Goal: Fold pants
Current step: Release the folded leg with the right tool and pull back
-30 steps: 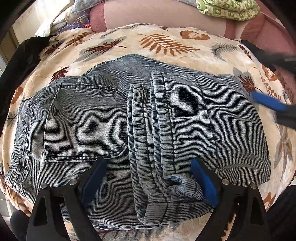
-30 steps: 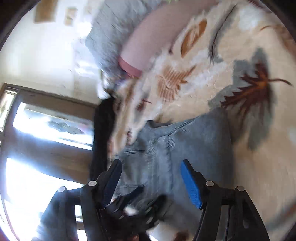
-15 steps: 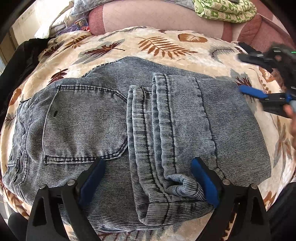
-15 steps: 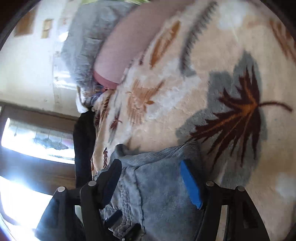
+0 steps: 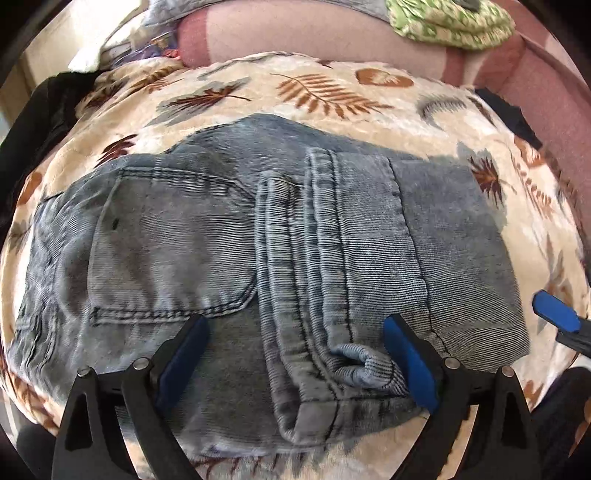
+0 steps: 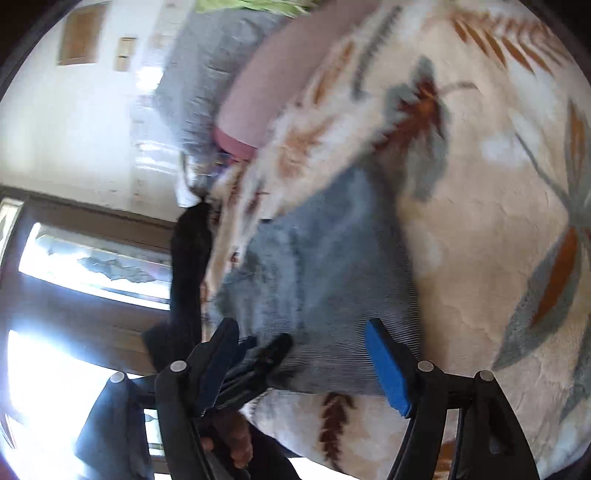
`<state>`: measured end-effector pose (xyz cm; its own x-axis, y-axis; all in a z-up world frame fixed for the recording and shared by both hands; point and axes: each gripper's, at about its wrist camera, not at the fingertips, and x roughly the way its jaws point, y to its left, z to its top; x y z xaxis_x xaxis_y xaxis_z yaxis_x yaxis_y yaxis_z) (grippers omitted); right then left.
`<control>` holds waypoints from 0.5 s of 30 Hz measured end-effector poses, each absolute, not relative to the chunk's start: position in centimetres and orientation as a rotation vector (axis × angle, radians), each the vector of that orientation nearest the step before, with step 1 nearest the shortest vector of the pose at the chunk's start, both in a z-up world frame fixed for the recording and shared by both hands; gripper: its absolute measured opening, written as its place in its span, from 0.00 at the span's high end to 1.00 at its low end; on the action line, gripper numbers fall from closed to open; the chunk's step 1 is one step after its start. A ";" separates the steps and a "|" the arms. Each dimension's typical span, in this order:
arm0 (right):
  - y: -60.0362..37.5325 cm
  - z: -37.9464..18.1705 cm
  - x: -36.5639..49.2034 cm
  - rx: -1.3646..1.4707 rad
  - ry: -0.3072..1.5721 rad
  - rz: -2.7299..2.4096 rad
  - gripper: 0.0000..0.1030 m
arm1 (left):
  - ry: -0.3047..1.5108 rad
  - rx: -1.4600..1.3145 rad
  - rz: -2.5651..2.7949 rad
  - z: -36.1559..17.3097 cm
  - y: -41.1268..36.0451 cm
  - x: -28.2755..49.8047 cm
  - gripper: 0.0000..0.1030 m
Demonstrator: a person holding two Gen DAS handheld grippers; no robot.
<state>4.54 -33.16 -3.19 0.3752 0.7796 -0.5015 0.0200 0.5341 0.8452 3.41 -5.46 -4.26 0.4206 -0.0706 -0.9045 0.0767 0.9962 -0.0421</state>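
Observation:
The blue-grey jeans [image 5: 207, 251] lie folded on a leaf-patterned blanket [image 5: 332, 92], legs laid over the seat, hems [image 5: 295, 280] running down the middle. My left gripper [image 5: 295, 358] is open and empty, hovering over the near edge of the jeans, beside a bunched hem corner [image 5: 365, 365]. My right gripper [image 6: 303, 362] is open and empty by the right edge of the jeans [image 6: 325, 266]; one of its blue fingers [image 5: 554, 314] shows at the right in the left wrist view.
A pink bolster [image 5: 314, 33] and a green patterned cloth [image 5: 450, 18] lie at the back. A black garment [image 5: 37, 122] hangs at the blanket's left edge. A window and wall [image 6: 74, 110] fill the left of the blurred right wrist view.
The right gripper has moved down toward the near right corner of the jeans. The left gripper and the jeans have barely moved.

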 end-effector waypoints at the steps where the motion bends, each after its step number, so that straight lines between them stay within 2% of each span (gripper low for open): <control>1: -32.8 -3.6 4.4 0.861 1.115 0.577 0.27 | 1.117 -0.010 -0.089 -4.0 -5.3 3.1 0.08; 3: -32.1 -6.3 4.6 0.830 1.202 0.537 0.27 | 1.115 -0.014 -0.085 -4.2 -5.3 2.8 0.08; 4: -32.4 -6.9 4.5 0.872 1.187 0.541 0.27 | 1.137 0.016 -0.082 -4.9 -5.7 2.9 0.07; 6: -32.9 -6.0 4.4 0.897 1.161 0.547 0.27 | 1.111 0.063 -0.083 -5.0 -6.1 2.8 0.06; 10: -33.5 -3.1 3.8 0.846 1.034 0.595 0.27 | 1.061 -0.020 -0.102 -2.6 -5.0 2.2 0.06; 15: -34.5 -3.1 2.4 0.821 0.924 0.624 0.27 | 0.926 -0.066 -0.093 0.2 -2.3 -0.6 0.06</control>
